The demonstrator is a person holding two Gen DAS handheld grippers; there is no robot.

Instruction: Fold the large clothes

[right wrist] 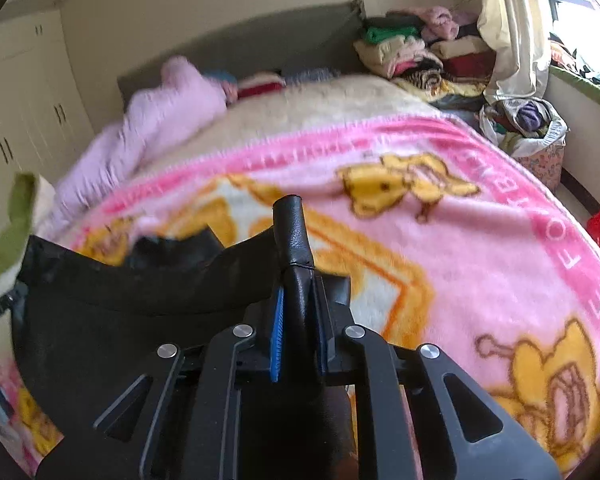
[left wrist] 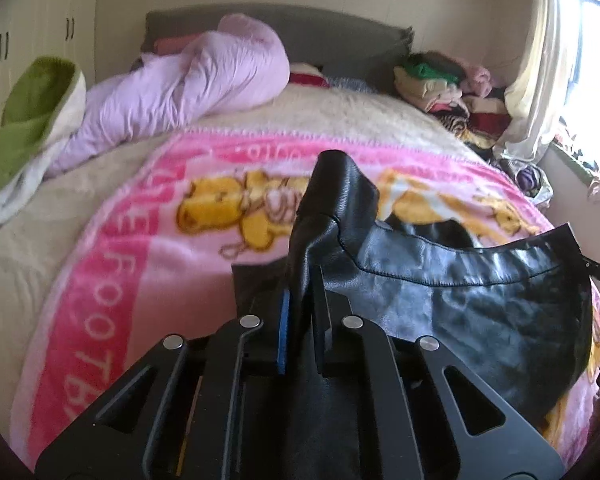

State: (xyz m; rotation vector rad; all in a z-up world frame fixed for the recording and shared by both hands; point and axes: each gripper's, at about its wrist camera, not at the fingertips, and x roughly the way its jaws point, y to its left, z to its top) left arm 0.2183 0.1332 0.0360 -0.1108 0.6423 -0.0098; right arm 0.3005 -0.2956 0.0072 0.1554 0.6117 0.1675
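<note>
Black leather garment [left wrist: 460, 300] hangs over the pink blanket [left wrist: 112, 280] on the bed, between both grippers: left gripper [left wrist: 300, 312] and right gripper [right wrist: 298, 312] jaws clamped on its top edge. Looks heavy, floppy, slick; grip at seams, 12 o'clock of each jaw.

1. Definitely a bedroom in someone's home. A big bed [left wrist: 80, 240] fills most of both views, with a dark padded headboard [left wrist: 320, 36] against the wall.
2. It's covered by a pink cartoon-bear fleece blanket [right wrist: 480, 260], and a lilac duvet [left wrist: 188, 80] is bunched up near the head end.
3. Cream built-in wardrobe doors [right wrist: 28, 120] run along one wall.
4. Piles of folded clothes [right wrist: 412, 52] sit in the corner by a sunlit window [left wrist: 598, 16] with a pale curtain [left wrist: 540, 60].
</note>
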